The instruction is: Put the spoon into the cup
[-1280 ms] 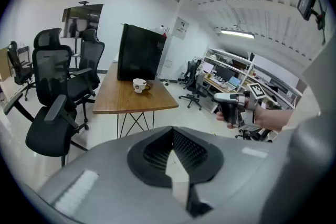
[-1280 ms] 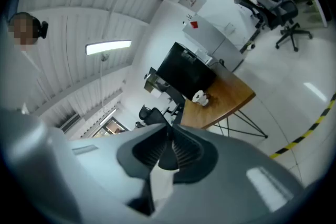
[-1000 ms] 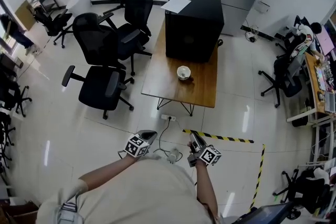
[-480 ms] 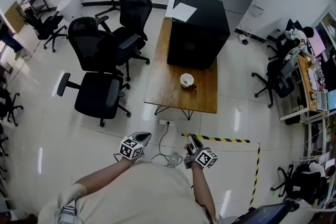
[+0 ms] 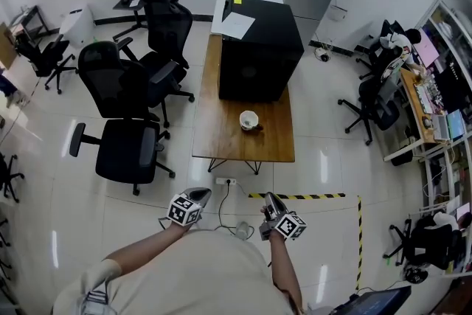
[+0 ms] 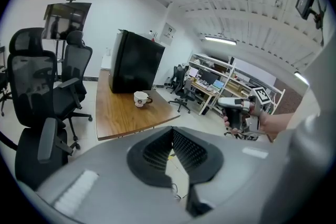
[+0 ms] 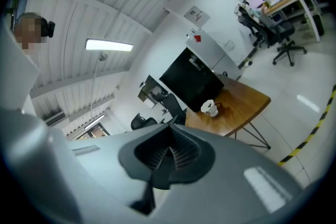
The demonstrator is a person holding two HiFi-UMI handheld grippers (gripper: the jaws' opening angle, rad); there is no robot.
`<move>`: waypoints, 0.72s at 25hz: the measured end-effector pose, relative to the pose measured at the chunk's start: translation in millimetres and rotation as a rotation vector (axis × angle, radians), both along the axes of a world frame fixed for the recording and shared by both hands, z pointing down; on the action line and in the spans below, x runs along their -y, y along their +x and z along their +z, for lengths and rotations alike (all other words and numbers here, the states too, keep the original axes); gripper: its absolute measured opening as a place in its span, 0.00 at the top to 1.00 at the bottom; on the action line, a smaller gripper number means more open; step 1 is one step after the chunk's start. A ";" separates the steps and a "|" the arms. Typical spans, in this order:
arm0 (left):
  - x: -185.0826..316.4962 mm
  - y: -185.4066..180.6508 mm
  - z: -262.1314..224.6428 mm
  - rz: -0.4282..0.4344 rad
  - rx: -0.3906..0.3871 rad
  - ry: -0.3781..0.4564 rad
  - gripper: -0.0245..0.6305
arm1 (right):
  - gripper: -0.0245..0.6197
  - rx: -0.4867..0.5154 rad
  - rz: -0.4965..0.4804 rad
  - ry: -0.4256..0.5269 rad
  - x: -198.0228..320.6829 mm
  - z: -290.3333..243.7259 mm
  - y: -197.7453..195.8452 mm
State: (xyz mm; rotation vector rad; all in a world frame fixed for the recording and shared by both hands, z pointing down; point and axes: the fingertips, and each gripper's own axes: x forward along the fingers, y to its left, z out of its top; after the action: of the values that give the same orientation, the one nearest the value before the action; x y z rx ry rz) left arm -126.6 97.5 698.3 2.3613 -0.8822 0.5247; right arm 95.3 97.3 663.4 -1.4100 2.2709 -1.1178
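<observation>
A white cup (image 5: 248, 119) stands on the near half of a wooden table (image 5: 221, 138). It also shows in the left gripper view (image 6: 140, 98) and the right gripper view (image 7: 210, 108). A small dark thing lies against its right side; I cannot tell whether it is the spoon. Both grippers hang over the floor, well short of the table. My left gripper (image 5: 200, 193) has its fingertips touching and holds nothing (image 6: 171, 131). My right gripper (image 5: 268, 198) is shut and empty (image 7: 170, 148).
A big black box (image 5: 258, 48) fills the table's far half, with a sheet of paper (image 5: 237, 24) on top. Black office chairs (image 5: 125, 147) stand left of the table. A power strip (image 5: 224, 181) with its cable and yellow-black floor tape (image 5: 302, 196) lie between me and the table.
The table and the cup sit lower and slightly left in the head view, so I have come closer. Both grippers stay low in front of my body, carried along.
</observation>
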 end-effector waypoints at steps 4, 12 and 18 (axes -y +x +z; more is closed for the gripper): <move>9.2 6.5 -3.7 0.010 0.004 0.010 0.96 | 0.96 0.000 0.042 0.006 2.3 -1.7 14.0; 22.6 26.0 -9.8 -0.007 -0.019 -0.008 0.96 | 0.96 -0.065 0.047 -0.007 19.7 -0.9 36.1; 23.7 37.1 -6.9 -0.031 -0.021 -0.031 0.96 | 0.96 -0.105 0.049 -0.043 33.0 6.0 56.6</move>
State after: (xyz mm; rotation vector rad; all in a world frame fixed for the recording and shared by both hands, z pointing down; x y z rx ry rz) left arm -89.5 73.7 691.4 2.3168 -0.8938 0.4970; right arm 151.9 64.3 669.5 -1.5665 2.2820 -1.1087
